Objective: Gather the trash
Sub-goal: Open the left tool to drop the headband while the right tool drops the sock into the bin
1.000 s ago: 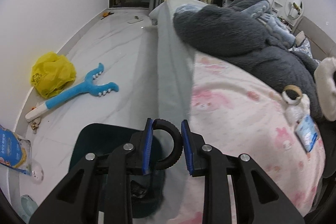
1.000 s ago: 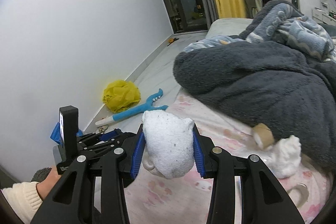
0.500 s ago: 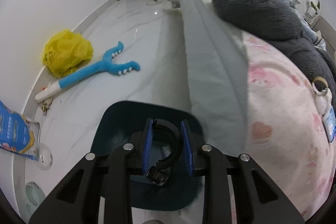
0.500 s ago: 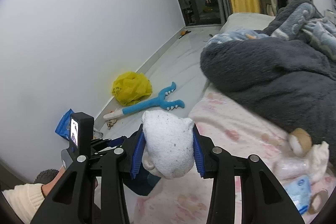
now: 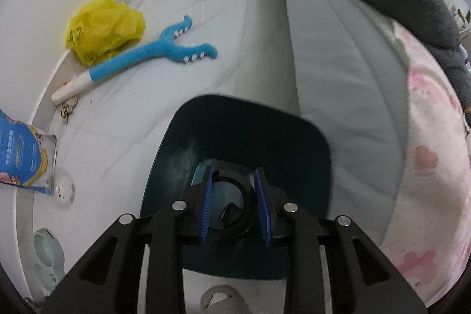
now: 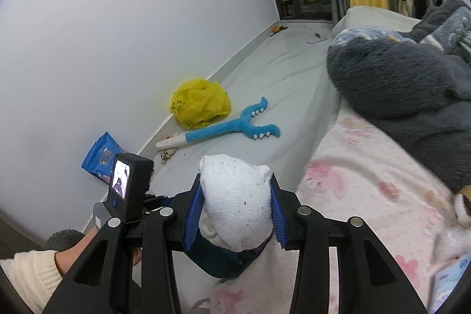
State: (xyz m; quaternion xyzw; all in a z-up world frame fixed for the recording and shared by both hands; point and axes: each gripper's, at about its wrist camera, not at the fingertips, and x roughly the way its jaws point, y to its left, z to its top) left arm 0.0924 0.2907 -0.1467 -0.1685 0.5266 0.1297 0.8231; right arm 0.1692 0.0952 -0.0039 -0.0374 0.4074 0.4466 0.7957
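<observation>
Your left hand-held gripper (image 5: 235, 203) is clamped on a black ring (image 5: 240, 200), poised over the dark teal bin (image 5: 250, 134) on the floor for dropping. Your right hand-held gripper (image 6: 234, 209) grips a white sock (image 6: 237, 200) beside the bed (image 6: 368, 167).

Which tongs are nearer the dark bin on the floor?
Left. The left tongs hang right over the dark bin's mouth; the right tongs sit beside them near the bed edge.
</observation>
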